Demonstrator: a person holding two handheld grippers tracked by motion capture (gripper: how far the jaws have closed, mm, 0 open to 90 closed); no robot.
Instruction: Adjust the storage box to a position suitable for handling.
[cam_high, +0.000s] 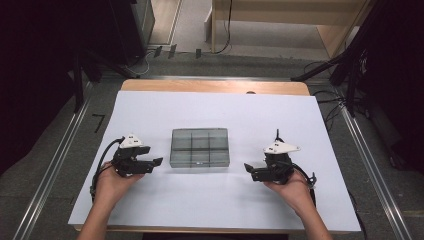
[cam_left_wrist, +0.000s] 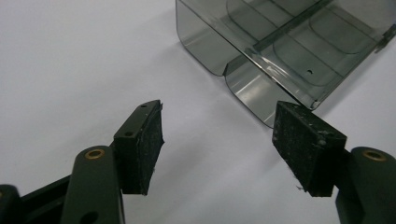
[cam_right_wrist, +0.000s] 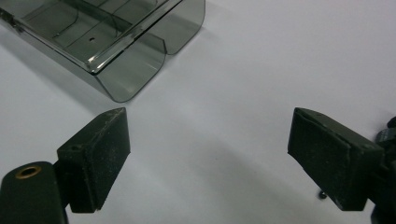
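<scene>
Smoked compartment tray (cam_high: 200, 147), centre of white table (cam_high: 215, 200); left gripper (cam_high: 156, 162) wide, empty; right gripper (cam_high: 248, 169) wide, empty; both flanking tray, apart.

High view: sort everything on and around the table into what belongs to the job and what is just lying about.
In the job:
- smoked clear compartment box, between the two grippers
- left gripper, jaws open, apart from the box
- right gripper, jaws open, apart from the box

Just there:
- white sheet over the table
- cables on the floor behind
</scene>
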